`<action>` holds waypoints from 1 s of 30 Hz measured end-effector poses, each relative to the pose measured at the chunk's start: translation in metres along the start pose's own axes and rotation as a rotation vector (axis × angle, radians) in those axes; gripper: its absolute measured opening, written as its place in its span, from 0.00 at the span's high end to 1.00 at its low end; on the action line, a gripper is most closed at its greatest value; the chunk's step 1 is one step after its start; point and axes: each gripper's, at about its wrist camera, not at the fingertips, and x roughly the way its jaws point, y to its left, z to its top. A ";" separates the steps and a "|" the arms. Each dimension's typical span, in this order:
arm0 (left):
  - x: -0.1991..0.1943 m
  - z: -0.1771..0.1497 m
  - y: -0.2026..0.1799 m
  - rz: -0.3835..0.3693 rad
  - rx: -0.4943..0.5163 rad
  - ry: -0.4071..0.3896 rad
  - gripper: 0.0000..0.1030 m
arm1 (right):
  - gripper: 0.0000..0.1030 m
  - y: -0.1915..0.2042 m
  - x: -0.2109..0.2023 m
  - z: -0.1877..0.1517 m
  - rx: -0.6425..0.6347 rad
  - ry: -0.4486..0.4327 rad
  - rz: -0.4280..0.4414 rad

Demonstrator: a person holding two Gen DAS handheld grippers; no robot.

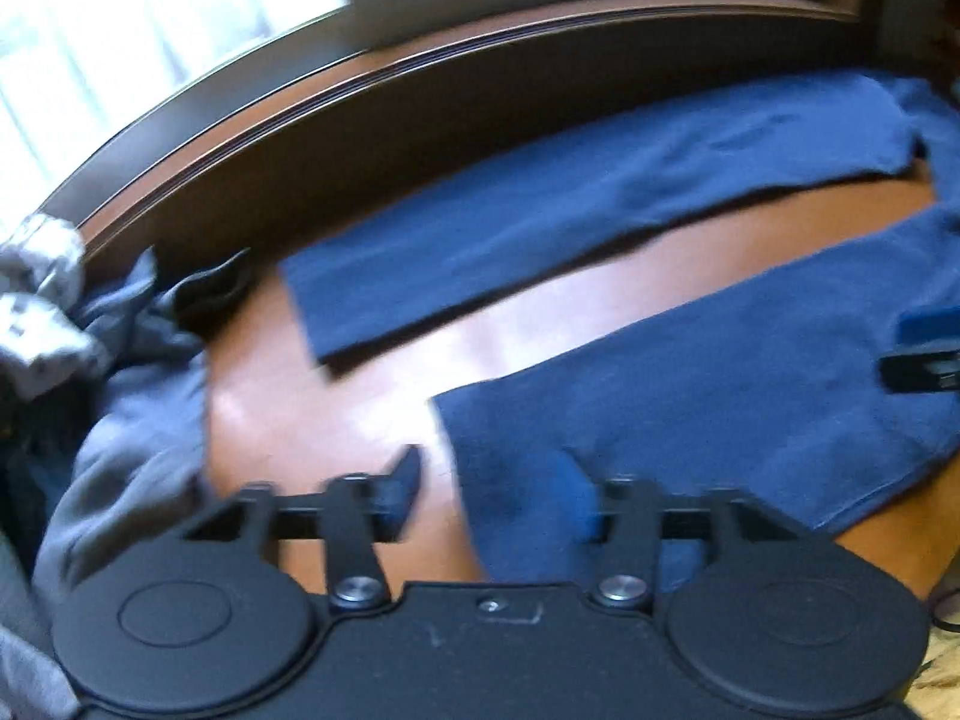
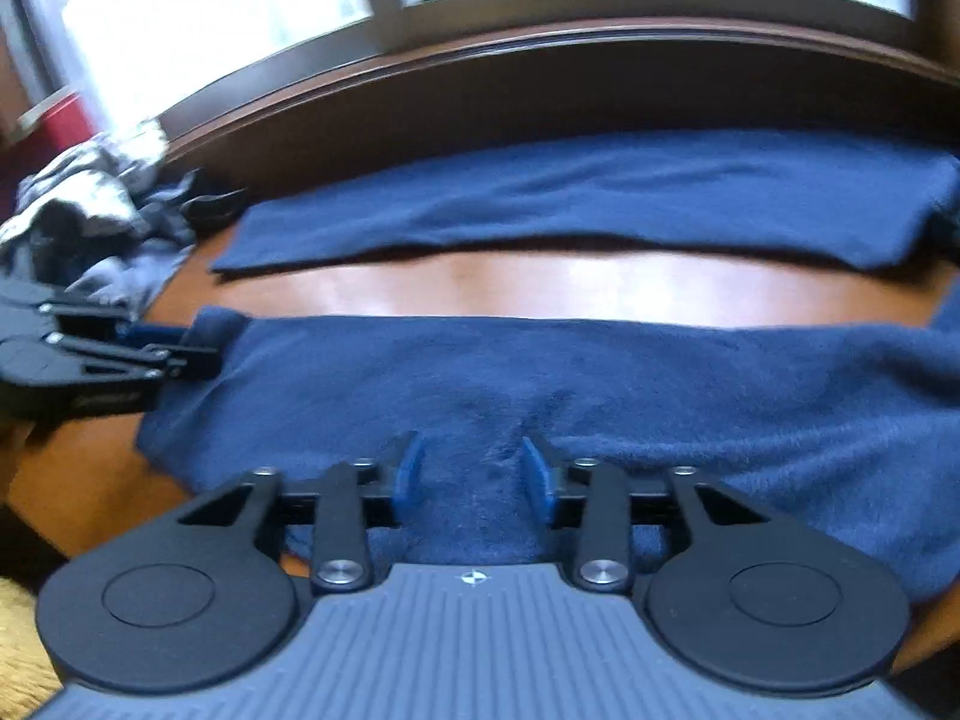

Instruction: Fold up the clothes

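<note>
Left claw [image 1: 489, 495]: showing matte black body, two round discs flanking, silver pivot screws, blue-padded fingers [image 1: 576, 495] blurring slightly. Right claw [image 2: 471, 471]: wearing grey ribbed top plate bearing small compass-like mark, black linkage arms, silver screws, blue pads [image 2: 536, 474] lining black fingers.

Home: polished wooden table [image 2: 540, 282], window [image 2: 210, 18], laundry heap [image 2: 90, 210].

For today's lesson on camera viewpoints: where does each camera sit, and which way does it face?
Left wrist: on the left gripper, jaws open, over the hem of the dark blue fleece trousers, facing the window.
Right wrist: on the right gripper, jaws open on the near leg, facing the window.
Shared: the trousers, the glossy brown wooden table, the crumpled grey clothes pile, each other's gripper.
</note>
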 end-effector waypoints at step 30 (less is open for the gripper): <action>-0.016 0.032 -0.054 -0.054 -0.209 -0.143 0.89 | 0.92 -0.091 0.006 0.045 -0.463 0.129 0.039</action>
